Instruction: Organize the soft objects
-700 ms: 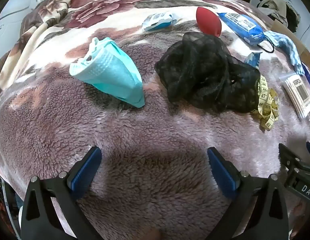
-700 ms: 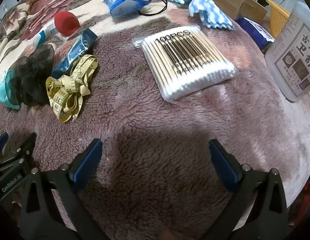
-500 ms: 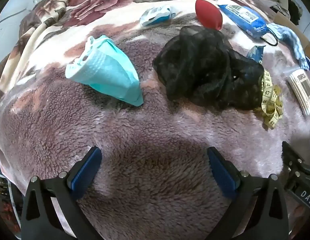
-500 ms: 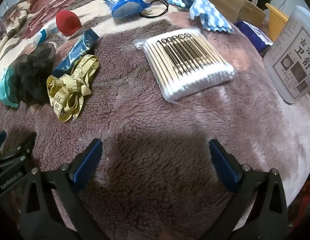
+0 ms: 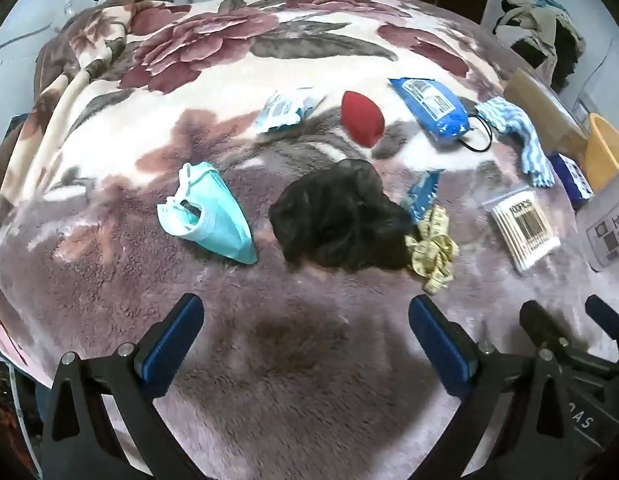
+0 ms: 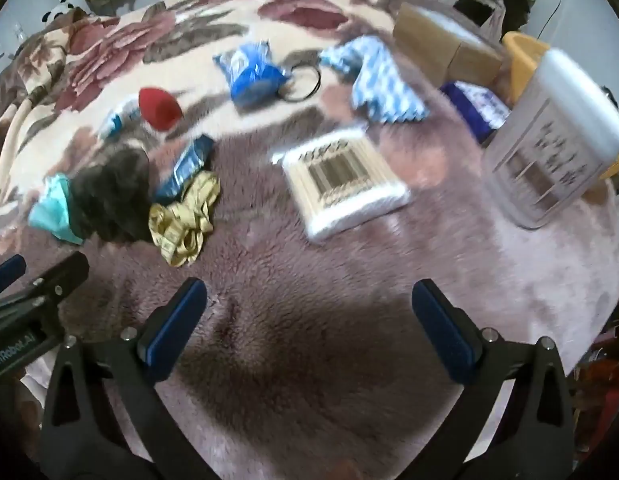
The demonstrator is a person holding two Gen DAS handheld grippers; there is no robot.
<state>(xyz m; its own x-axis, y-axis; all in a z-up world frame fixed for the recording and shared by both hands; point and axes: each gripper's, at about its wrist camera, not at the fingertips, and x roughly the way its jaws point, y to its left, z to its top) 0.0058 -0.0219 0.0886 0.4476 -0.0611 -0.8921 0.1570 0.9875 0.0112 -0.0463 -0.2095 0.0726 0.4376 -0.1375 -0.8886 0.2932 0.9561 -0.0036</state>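
Big floral blanket (image 5: 213, 36) fills both views. Black mesh wad (image 5: 341, 220) sits mid-frame in the left view, teal mask (image 5: 213, 216) just left of it, red sponge (image 5: 361, 118) above. Left gripper (image 5: 305, 334) and right gripper (image 6: 309, 320) both spread wide, holding nothing.

Each gripper (image 5: 305, 320) (image 6: 309, 308) has black triangular-cutout arms, silver screws and blue finger pads (image 5: 171, 340).
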